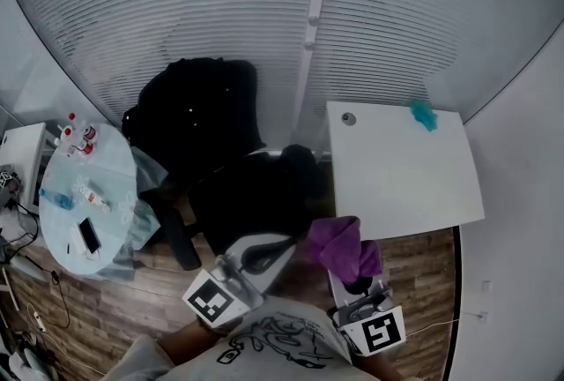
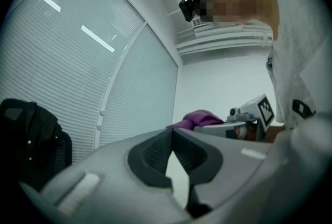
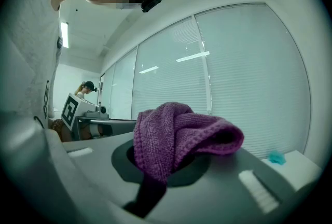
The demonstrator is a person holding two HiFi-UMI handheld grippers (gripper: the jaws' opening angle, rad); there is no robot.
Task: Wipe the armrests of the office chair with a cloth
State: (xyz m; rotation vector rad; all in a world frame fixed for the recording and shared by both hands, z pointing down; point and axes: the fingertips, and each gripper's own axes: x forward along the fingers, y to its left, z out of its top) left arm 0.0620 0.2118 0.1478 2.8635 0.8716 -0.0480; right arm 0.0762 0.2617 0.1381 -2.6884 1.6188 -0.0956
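The black office chair (image 1: 216,141) stands below the window blinds, and one dark armrest (image 1: 181,240) sticks out at its left. My right gripper (image 1: 357,284) is shut on a bunched purple cloth (image 1: 342,247), held in the air in front of the chair seat and beside the desk. In the right gripper view the cloth (image 3: 176,135) bulges out of the jaws and covers the fingertips. My left gripper (image 1: 257,257) hovers just left of the cloth, near the seat's front. Its dark pads (image 2: 155,153) meet at the tips with nothing between them.
A white desk (image 1: 405,181) stands right of the chair with a small teal object (image 1: 423,115) at its far corner. A round glass table (image 1: 62,212) at the left holds bottles and a phone (image 1: 88,235). Wood floor lies below.
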